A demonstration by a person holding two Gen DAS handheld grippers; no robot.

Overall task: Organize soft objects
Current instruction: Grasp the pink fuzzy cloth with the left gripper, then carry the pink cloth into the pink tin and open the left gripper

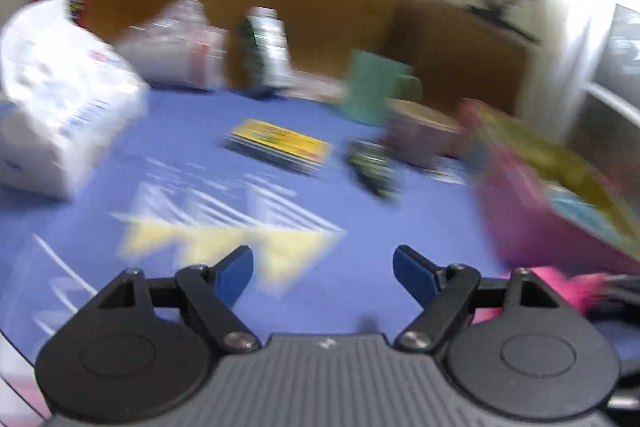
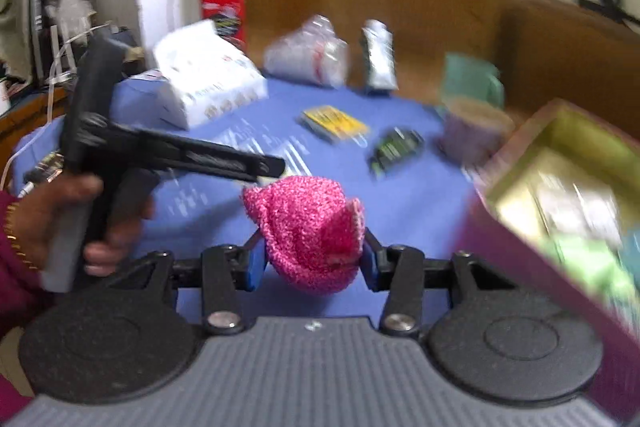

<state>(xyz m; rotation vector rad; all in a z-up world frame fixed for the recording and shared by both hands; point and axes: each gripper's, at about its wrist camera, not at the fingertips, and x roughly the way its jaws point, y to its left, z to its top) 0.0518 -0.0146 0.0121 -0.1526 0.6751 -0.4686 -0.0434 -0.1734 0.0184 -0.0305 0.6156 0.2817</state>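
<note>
Right gripper (image 2: pixel 314 259): fingers clamped on pink knitted piece (image 2: pixel 306 227), above blue tablecloth (image 2: pixel 400 195). Pink-sided box (image 2: pixel 520 259) at 3 o'clock. Left gripper (image 1: pixel 323 269): fingers spread, nothing between them.

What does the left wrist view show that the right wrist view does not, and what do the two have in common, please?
Only the left wrist view shows the left tongs from behind, open with nothing between them, and a pale yellow sheet just ahead.

Only the right wrist view shows the right tongs shut on the pink knitted piece in full, plus the hand holding the other tool.

Both show the blue tablecloth, the white package, the yellow booklet and the pink box at the right.
</note>
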